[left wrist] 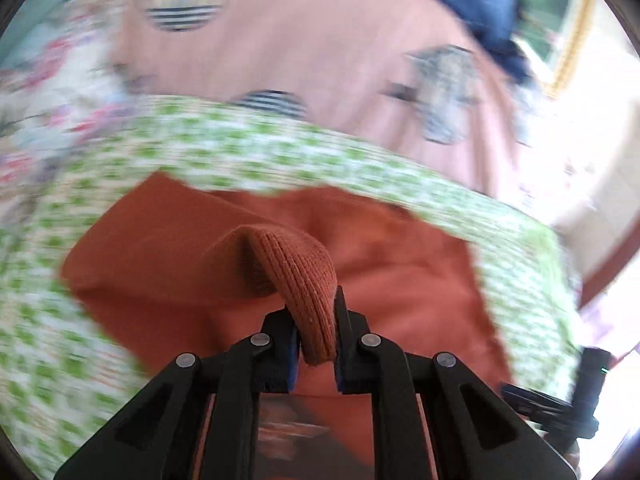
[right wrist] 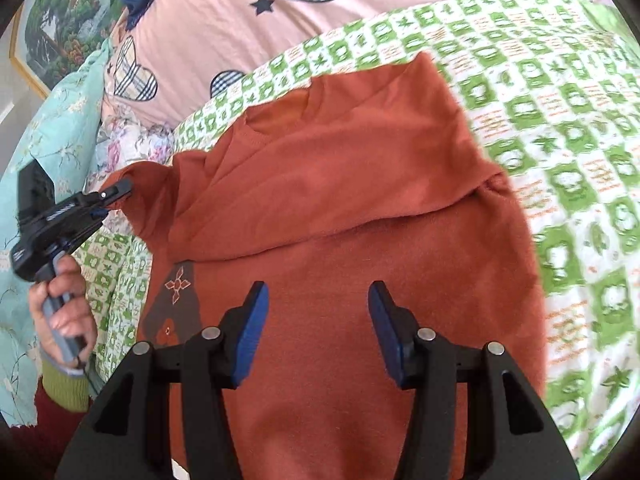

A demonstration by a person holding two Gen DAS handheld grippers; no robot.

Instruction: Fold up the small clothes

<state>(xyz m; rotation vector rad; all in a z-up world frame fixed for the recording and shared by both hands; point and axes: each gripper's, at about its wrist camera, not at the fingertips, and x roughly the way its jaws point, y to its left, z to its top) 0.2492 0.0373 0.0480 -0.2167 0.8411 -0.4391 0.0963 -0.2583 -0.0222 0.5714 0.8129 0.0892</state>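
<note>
Gripping the ribbed cuff (left wrist: 308, 280) of the rust-orange sweater (right wrist: 352, 216), the left gripper (left wrist: 316, 344) is pinching it tight between its fingers, the knit looping out toward 12 o'clock in the left wrist view. In the right wrist view that same gripper (right wrist: 116, 194) is sitting at 9 o'clock, clamping the end of a sleeve, and a hand (right wrist: 60, 300) in a green cuff is holding its handle at 8 o'clock. The right gripper (right wrist: 318, 300) is hovering at 6 o'clock with its blue pads (right wrist: 250, 336) standing apart and nothing between them, the sweater's body lying beneath.

Working down from the biggest things: a pink duvet (right wrist: 200, 32) printed with plaid hearts is filling the top from 10 to 1 o'clock. A green-and-white checked blanket (right wrist: 560, 160) is spreading from 12 round to 5 o'clock, and the sweater is lying flat on it at the centre, collar toward 11 o'clock, its upper part folded over. A framed picture (right wrist: 60, 28) is showing at 10 o'clock. A small flower motif (right wrist: 178, 284) is marking the sweater at 8 o'clock.
</note>
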